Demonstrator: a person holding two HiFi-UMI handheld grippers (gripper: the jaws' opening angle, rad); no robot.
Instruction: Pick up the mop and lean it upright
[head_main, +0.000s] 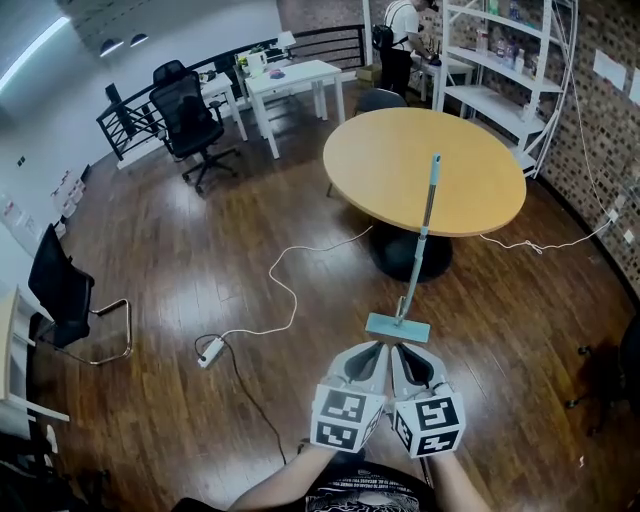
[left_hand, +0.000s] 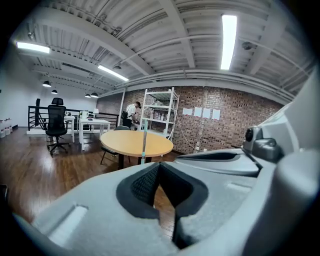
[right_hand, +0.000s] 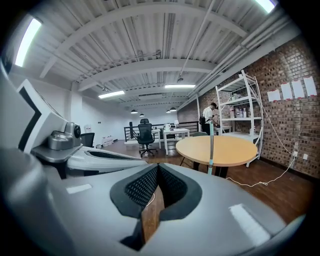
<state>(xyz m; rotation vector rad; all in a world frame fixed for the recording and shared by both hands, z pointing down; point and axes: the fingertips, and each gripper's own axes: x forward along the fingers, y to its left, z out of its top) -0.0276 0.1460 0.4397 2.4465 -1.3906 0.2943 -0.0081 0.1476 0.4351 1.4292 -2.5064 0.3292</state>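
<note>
The mop (head_main: 424, 228) stands upright with its teal handle leaning on the front edge of the round wooden table (head_main: 490, 190). Its flat head (head_main: 398, 327) rests on the wood floor. My left gripper (head_main: 378, 348) and right gripper (head_main: 401, 348) sit side by side just short of the mop head, both shut with nothing between their fingers. In the left gripper view the mop (left_hand: 143, 145) rises beyond the closed tips (left_hand: 159, 164). In the right gripper view the mop (right_hand: 211, 146) stands to the right of the closed tips (right_hand: 158, 166).
A white cable and power strip (head_main: 211, 350) lie on the floor to the left. Black office chairs (head_main: 190, 118) and white desks (head_main: 295, 78) stand behind; another chair (head_main: 62, 290) is at far left. A shelf rack (head_main: 505, 60) and a person (head_main: 403, 35) are at the back.
</note>
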